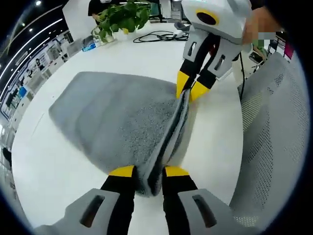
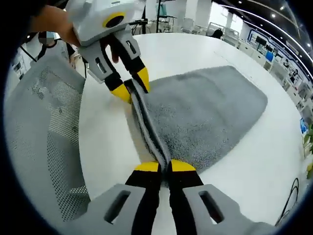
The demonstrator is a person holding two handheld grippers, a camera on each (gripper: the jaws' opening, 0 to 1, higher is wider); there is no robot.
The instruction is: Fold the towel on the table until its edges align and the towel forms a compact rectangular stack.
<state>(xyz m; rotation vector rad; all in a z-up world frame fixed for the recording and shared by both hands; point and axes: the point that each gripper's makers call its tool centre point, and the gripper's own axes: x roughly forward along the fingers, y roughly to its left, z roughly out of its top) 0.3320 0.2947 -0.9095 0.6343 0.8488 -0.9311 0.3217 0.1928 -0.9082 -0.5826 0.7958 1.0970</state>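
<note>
We saw a grey, nubby terry-cloth towel (image 1: 112, 117) lying on a round white table (image 1: 58, 166), already doubled over at least once: along its near edge several layers ran stacked together in a straight ridge between our two grippers. The rest of the cloth spread flat and away from that ridge, broad and not yet compact. We judged the task to be partly done, with one fold made and its edges brought roughly together, and at least one more fold left before the towel became a small rectangular stack.

In the left gripper view, the left gripper (image 1: 148, 172), black with yellow tips, stood clamped on one end of the layered edge, its jaws narrowly apart with the thick cloth between them. The right gripper (image 1: 191, 88) came in from the upper right and pinched the far end of the same edge. In the right gripper view, the right gripper (image 2: 165, 166) had its jaws almost closed, gripping the bundled layers tightly.

A grey mesh office chair (image 1: 274, 142) stood just beside the table. A leafy green potted plant (image 1: 120, 19) and black cables (image 1: 159, 35) rested near the far rim, well apart from the towel.
</note>
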